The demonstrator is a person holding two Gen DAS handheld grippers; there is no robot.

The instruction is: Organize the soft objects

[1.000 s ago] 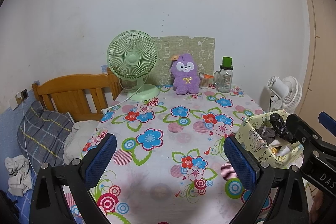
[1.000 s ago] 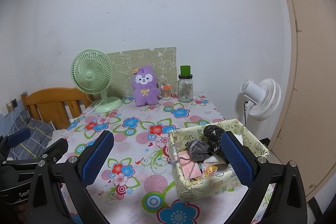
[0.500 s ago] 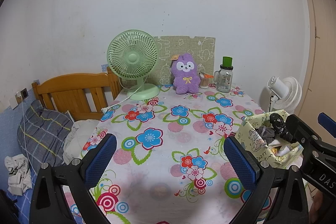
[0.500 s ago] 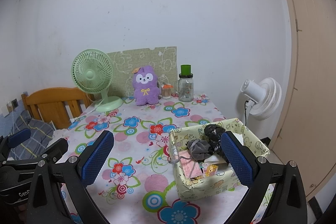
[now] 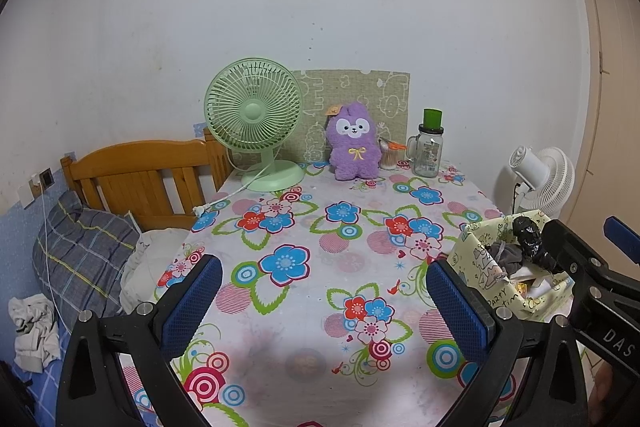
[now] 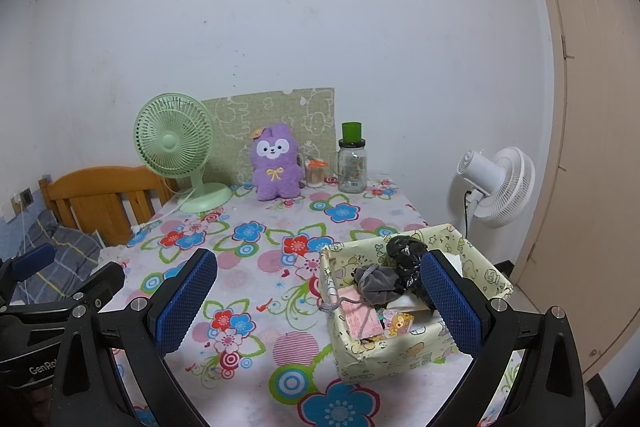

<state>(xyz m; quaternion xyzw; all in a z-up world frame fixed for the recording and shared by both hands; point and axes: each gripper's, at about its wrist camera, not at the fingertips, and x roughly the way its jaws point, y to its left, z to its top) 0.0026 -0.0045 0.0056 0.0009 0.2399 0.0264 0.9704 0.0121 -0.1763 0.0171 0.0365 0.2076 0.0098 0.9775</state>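
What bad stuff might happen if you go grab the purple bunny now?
Reaching for the purple plush might bump the glass jar or toothpick cup beside it. The green fan stands close on its other side, with a cord trailing across the table. Both hand-held grippers are open and empty.

It is a home bedroom: a wooden bed (image 5: 140,179) with pillow (image 5: 84,251) at left, a plush toy (image 5: 354,143) at centre.
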